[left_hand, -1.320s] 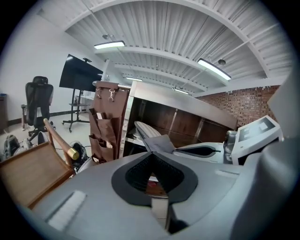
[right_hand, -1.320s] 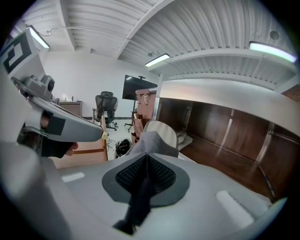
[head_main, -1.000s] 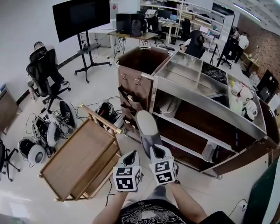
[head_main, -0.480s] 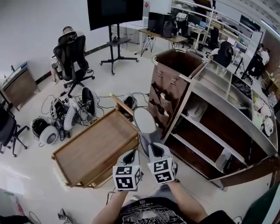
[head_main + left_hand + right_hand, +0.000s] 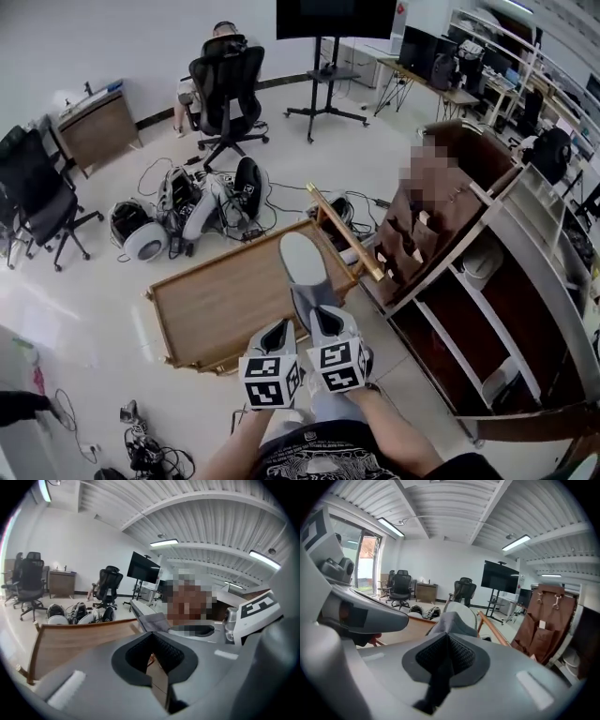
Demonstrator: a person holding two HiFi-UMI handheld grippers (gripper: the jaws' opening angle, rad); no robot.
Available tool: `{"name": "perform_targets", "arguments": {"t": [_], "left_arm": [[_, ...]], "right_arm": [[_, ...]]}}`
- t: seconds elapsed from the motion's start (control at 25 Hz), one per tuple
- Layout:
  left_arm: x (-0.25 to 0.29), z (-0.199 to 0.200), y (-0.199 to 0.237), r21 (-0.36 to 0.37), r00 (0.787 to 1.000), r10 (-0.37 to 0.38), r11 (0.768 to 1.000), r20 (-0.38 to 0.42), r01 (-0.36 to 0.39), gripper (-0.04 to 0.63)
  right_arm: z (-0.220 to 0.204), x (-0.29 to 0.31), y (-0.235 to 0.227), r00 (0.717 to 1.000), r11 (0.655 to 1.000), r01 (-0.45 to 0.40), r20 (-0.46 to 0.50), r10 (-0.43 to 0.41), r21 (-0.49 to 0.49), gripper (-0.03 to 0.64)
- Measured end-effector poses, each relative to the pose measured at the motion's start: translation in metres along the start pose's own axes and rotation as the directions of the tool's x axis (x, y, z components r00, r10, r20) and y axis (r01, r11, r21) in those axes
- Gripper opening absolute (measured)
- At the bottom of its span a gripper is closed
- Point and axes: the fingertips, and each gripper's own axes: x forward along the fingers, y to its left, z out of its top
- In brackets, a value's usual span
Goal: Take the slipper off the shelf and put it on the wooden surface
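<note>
Transfer step: the right tongs [image 5: 325, 321] clamp the grey slipper [image 5: 304, 266] by its near end, toe jutting ahead of them; the left tongs [image 5: 278, 334] alongside are narrowly parted and empty. The next move likely calls for lowering the slipper onto the wooden tabletop [image 5: 220, 305] just below and left of the tongs, then releasing.

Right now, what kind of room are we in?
Most likely a big shared office or lab workspace. There is a black office chair on wheels, a big dark screen on a rolling stand, and desks loaded with computers further back.

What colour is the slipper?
The slipper is grey; the head view shows it best.
</note>
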Motion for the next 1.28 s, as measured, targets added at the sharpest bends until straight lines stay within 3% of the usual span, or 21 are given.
{"name": "perform_targets", "arguments": {"t": [0.28,0.64,0.84,1.08,1.28], "left_arm": [[-0.010,0.007,0.080,-0.076,0.975,0.215,0.975,0.053,-0.211,0.006],[-0.044,-0.011,0.168,-0.143,0.896,0.442,0.891,0.048,-0.432,0.006],[-0.056,-0.029,0.195,-0.168,0.870,0.493,0.858,0.011,-0.485,0.006],[-0.061,-0.036,0.206,-0.187,0.854,0.519,0.838,-0.018,-0.513,0.006],[-0.063,-0.040,0.212,-0.200,0.843,0.537,0.822,-0.035,-0.533,0.006]], "right_arm": [[0.021,0.066,0.071,0.980,0.979,-0.201,-0.003,0.201,-0.045,0.015],[0.013,0.130,0.158,0.925,0.923,-0.378,-0.071,0.373,-0.077,0.017],[-0.004,0.157,0.183,0.911,0.911,-0.404,-0.123,0.393,-0.079,0.017],[-0.018,0.178,0.200,0.893,0.896,-0.436,-0.164,0.419,-0.082,0.018],[-0.029,0.192,0.215,0.857,0.866,-0.497,-0.190,0.479,-0.058,0.052]]}}
